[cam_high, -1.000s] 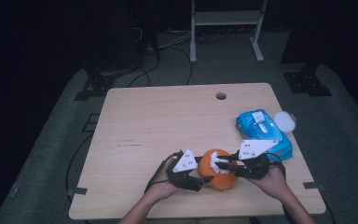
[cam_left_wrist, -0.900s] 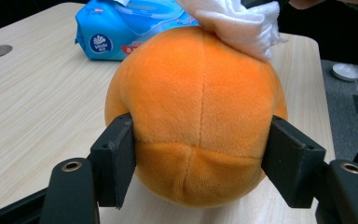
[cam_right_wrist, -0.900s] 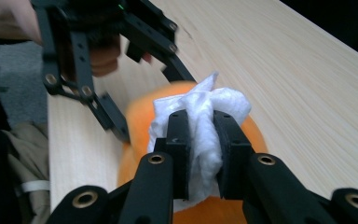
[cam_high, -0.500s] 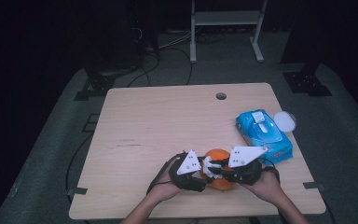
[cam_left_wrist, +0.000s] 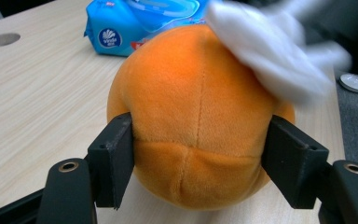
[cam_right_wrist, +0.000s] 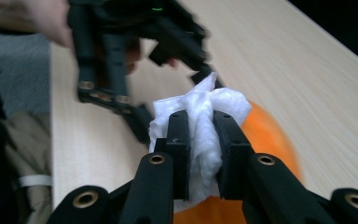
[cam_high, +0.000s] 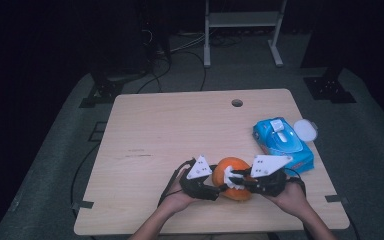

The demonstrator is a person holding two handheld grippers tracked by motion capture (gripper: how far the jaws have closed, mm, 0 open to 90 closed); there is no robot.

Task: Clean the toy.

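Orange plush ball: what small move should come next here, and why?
Probably drag the white wipe further across the orange plush ball. The right gripper is shut on the wipe, which lies on the ball's top, and the left gripper clamps the ball's sides, its jaws having just eased open slightly.

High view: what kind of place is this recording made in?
Probably a lab or studio set up for recording, not a home: a bare wooden table stands on grey floor matting, with dark surroundings, loose cables and a metal stand behind.
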